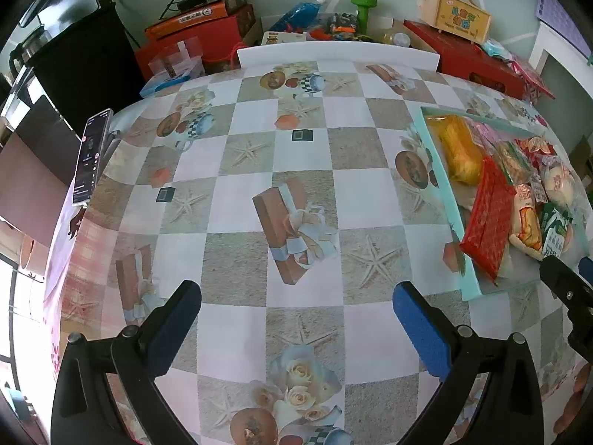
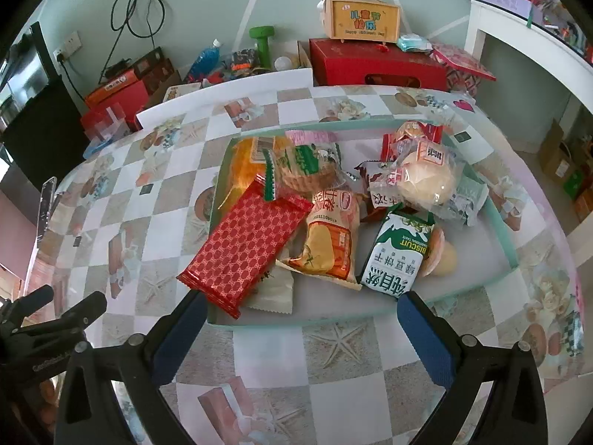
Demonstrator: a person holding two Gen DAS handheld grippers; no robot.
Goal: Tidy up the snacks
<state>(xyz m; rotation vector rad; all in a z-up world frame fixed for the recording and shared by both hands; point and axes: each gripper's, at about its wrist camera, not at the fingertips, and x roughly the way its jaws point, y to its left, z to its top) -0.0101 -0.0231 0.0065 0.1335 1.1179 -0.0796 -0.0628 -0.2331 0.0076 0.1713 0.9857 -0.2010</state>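
A shallow mint-green tray [image 2: 496, 226] [image 1: 443, 185] on the checked tablecloth holds several wrapped snacks. Among them are a red patterned pack [image 2: 246, 248] [image 1: 487, 218] overhanging the tray's near left rim, a green and white biscuit pack [image 2: 398, 252], an orange-yellow pack [image 2: 328, 241] and a round bun in clear wrap [image 2: 426, 178]. My right gripper [image 2: 300, 330] stands open just in front of the tray's near rim, nothing between its fingers. My left gripper [image 1: 296, 319] is open over bare tablecloth, left of the tray.
A phone [image 1: 90, 155] stands propped at the table's left edge. Behind the table are red boxes [image 2: 374, 63], a wooden handled box [image 2: 361, 15], a green dumbbell [image 2: 263, 42] and a blue bottle [image 2: 204, 57]. A white shelf [image 2: 519, 44] stands at the right.
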